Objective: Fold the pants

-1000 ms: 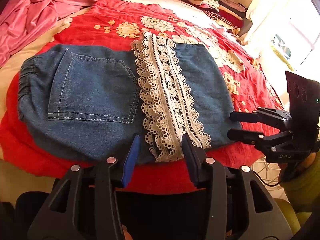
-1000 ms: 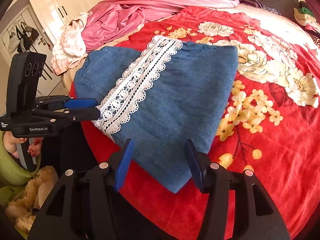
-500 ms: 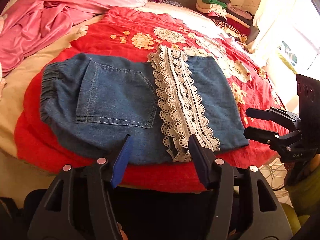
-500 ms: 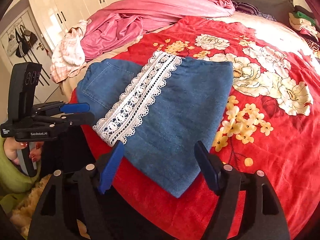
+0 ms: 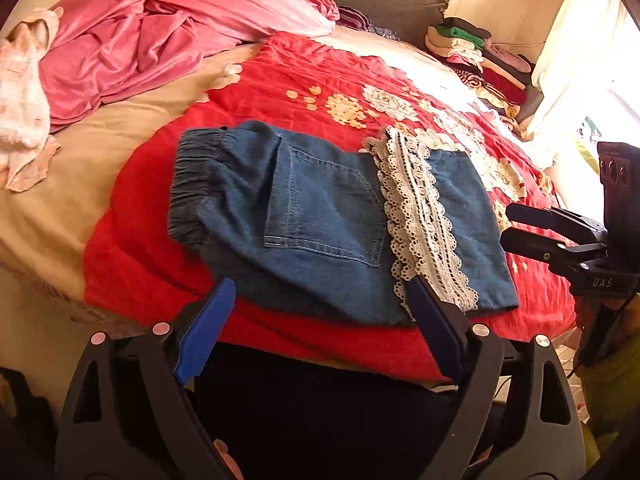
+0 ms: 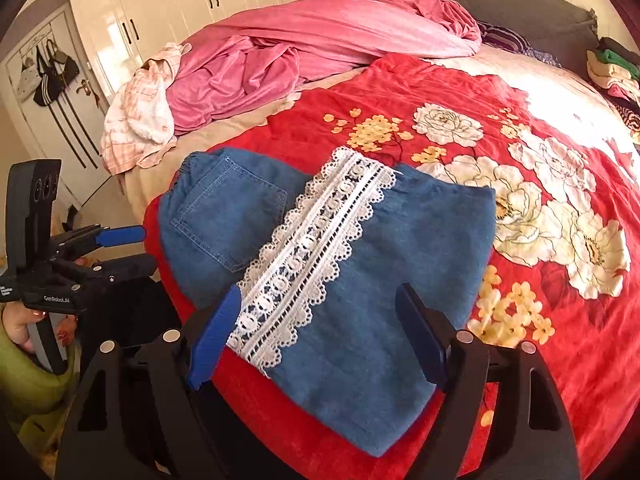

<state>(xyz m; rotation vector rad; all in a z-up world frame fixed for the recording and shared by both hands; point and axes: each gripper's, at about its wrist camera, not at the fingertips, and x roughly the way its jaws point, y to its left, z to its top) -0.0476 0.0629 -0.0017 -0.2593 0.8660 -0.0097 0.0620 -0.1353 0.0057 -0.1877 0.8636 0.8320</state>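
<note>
Two grippers are operating over one bed. The left gripper is hovering at the near edge of the bed with its jaws spread wide and nothing between them; its two blue pads are framing the near hem of the garment without gripping it. The right gripper is likewise hovering with its jaws standing wide apart and gripping nothing; its two blue-padded fingers are bracketing the near part of the folded cloth. Each gripper is also appearing in the other camera: the right gripper at the right edge of the left view, and the left gripper at the left edge of the right view, both with their jaws parted.

One pair of denim pants is lying folded on the red floral blanket, near the bed's front edge. One white lace band is running across the folded denim. One back pocket is facing up, and the elastic waistband is lying at the left end.

Beyond the pants, one crumpled pink cover is lying toward the head of the bed. One stack of folded clothes is sitting at the far right. One white wardrobe is standing behind the bed.
</note>
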